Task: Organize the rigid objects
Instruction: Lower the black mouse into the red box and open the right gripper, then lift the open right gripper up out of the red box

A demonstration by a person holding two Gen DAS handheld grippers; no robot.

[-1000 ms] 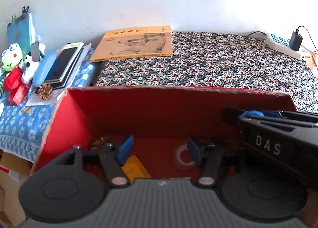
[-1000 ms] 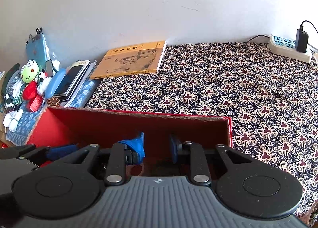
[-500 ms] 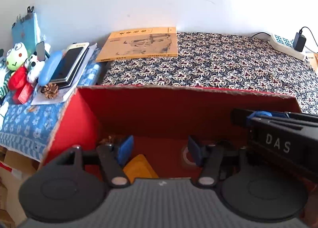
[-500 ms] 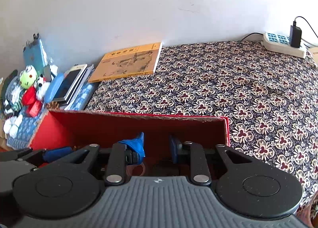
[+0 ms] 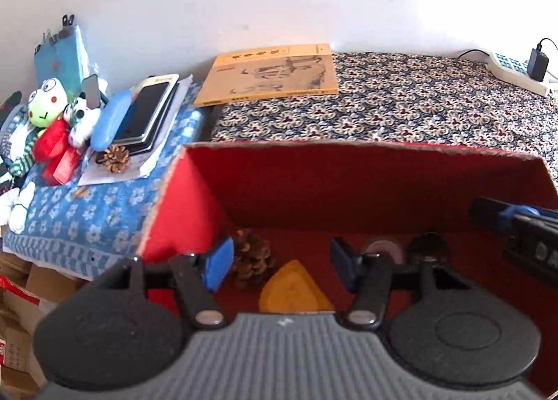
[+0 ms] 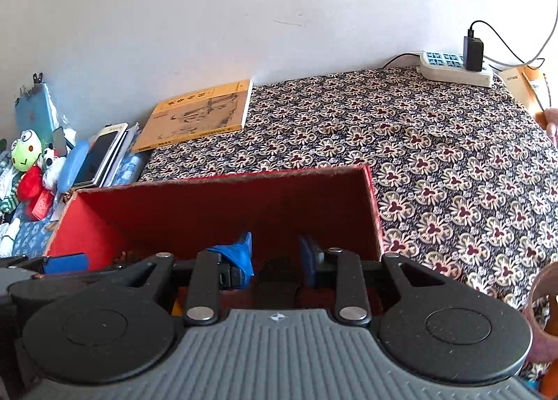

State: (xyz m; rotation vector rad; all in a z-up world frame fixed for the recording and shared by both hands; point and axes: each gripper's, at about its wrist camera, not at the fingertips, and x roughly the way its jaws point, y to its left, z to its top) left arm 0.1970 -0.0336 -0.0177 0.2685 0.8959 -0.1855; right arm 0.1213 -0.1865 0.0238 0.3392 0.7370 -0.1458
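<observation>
Inside the red box point(image 5: 348, 187) a pinecone point(image 5: 251, 257), yellow wedge point(image 5: 294, 290) and tape roll point(image 5: 383, 248) already lie, left tongs point(image 5: 280, 265) spread empty, right tongs point(image 6: 273, 255) opening empty; another pinecone point(image 5: 117, 158) waits on the blue-clothed worktop's edge.

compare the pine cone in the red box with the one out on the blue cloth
The pine cone in the red box lies on the box floor beside a yellow wedge, in shadow and looking dark brown. The pine cone on the blue cloth rests on white papers beside a stack of phones, in light and looking paler. Both are brown and scaly.
</observation>
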